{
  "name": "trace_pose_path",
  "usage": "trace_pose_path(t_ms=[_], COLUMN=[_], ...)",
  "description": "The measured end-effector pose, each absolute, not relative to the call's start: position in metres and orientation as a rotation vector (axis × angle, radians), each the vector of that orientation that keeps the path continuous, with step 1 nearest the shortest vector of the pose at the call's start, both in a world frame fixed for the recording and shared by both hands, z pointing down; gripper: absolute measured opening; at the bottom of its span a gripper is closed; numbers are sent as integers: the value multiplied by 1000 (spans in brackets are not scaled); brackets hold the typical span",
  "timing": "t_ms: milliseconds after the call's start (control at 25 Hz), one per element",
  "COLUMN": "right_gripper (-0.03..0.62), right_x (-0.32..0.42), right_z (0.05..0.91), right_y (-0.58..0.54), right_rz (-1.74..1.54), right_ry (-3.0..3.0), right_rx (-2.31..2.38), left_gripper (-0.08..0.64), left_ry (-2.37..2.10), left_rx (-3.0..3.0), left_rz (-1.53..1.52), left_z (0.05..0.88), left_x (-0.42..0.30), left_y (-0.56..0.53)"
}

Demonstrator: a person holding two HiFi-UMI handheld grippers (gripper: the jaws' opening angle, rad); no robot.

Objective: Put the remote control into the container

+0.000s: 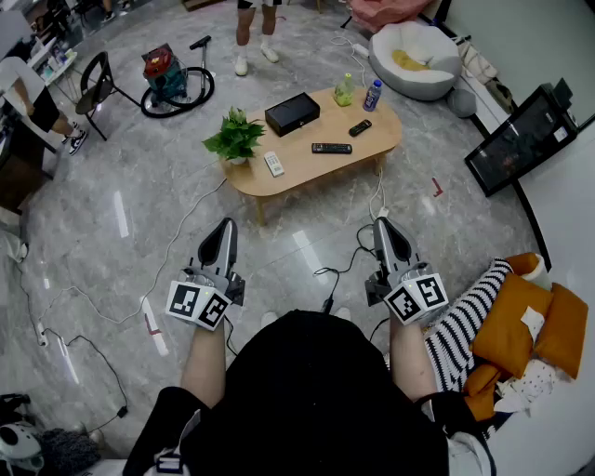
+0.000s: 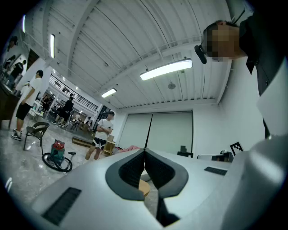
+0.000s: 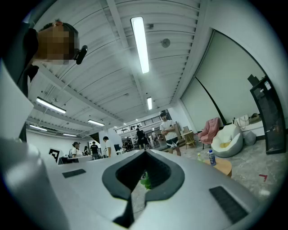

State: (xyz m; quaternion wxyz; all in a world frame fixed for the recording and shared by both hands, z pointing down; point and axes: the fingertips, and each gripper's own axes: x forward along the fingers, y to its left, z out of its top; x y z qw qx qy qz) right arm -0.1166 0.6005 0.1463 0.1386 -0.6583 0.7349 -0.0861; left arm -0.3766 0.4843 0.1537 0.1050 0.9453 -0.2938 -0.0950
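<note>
A low wooden table (image 1: 299,178) stands a few steps ahead on the grey floor. On it lie a long black remote control (image 1: 331,148), a smaller black remote (image 1: 360,127) and a white remote (image 1: 273,164). A black box container (image 1: 292,113) sits at the table's far side. My left gripper (image 1: 228,224) and right gripper (image 1: 384,223) are held low over the floor, well short of the table, both shut and empty. In the left gripper view the jaws (image 2: 145,151) meet with nothing between them. The same holds in the right gripper view (image 3: 145,153).
A potted plant (image 1: 235,138), a green bottle (image 1: 345,90) and a blue-capped bottle (image 1: 373,95) also stand on the table. Cables (image 1: 344,270) trail across the floor. A vacuum (image 1: 169,74), chair (image 1: 97,85), beanbag (image 1: 416,58), leaning screen (image 1: 521,139) and cushions (image 1: 525,325) ring the room. A person (image 1: 257,28) stands beyond.
</note>
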Motion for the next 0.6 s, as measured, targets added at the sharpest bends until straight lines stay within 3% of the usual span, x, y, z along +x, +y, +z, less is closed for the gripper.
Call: trace_pose_path(t_ms=[600], right_gripper=[9], right_x=[-152], right_z=[152], right_y=[587], right_rz=[-284], right_ry=[2099], right_rx=[-1940], left_gripper=[9], left_ry=[-845], left_rx=[2781], left_rz=[-268], left_z=[159], left_x=[-421], left_y=[458])
